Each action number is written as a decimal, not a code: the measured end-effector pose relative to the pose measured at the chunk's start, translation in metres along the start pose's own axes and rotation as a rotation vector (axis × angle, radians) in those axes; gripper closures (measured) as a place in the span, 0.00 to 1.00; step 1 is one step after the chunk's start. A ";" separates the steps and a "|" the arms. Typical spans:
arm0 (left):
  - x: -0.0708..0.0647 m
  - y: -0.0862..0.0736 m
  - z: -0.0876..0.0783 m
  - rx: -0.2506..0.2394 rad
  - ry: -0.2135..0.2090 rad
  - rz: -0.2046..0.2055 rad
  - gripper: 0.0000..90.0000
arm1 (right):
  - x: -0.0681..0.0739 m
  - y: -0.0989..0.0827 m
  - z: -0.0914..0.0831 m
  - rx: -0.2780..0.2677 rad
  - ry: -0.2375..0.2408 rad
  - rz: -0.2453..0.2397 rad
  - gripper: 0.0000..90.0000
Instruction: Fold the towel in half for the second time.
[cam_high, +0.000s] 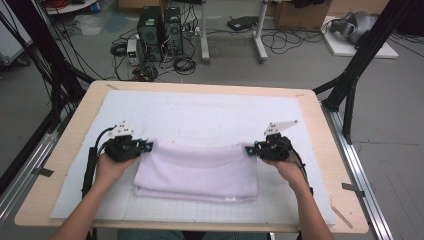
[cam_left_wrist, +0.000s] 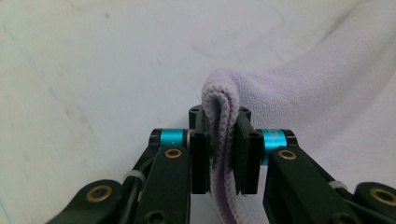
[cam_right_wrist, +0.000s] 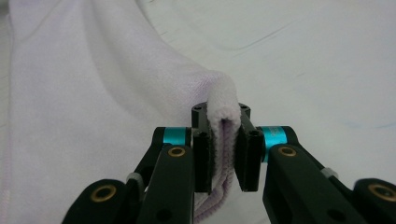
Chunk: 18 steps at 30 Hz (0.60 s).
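The person's forearms come in from the near edge of the counter, each hand holding tongs. Between them lies a folded lilac towel (cam_high: 197, 172), sitting a little nearer than the middle of the counter, its thick folded layers stacked along the near side. The left tongs (cam_high: 148, 145) pinch the towel's far left corner; in the left gripper view that corner (cam_left_wrist: 223, 100) is bunched into a rounded fold standing up between the two pads, which press on it from both sides. The right tongs (cam_high: 248, 149) pinch the far right corner in the same way, and in the right gripper view the cloth (cam_right_wrist: 223, 100) pokes up above the pads in a small hump. The towel's far edge runs between the two tongs, sagging slightly in the middle.

Under the towel is a white mat (cam_high: 200, 112) with a faint grid, covering most of the pale wooden counter (cam_high: 320, 130). Beyond the far edge is a grey floor with two black computer towers (cam_high: 160, 32), tangled cables, and the white legs of a stand (cam_high: 232, 35). Black frame struts rise at far left and far right.
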<state>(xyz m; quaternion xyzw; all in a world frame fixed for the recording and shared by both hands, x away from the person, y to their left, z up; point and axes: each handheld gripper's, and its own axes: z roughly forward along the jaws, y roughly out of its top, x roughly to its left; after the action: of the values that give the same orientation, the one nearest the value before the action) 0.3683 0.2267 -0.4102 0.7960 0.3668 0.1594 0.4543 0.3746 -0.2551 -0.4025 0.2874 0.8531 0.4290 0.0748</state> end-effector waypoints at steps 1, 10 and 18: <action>0.003 0.009 0.003 -0.002 0.013 0.011 0.88 | -0.006 0.007 -0.001 -0.012 -0.017 0.002 0.89; 0.048 0.053 0.037 0.026 0.160 -0.070 0.55 | -0.060 0.041 0.015 -0.028 -0.153 0.102 0.60; 0.029 0.019 0.023 0.053 0.012 -0.001 0.59 | -0.035 0.025 0.020 0.011 -0.078 0.049 0.56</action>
<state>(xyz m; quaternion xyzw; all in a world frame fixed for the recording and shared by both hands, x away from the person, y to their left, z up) 0.4097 0.2276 -0.4091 0.8065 0.3741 0.1543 0.4310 0.4217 -0.2487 -0.3996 0.3253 0.8444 0.4147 0.0959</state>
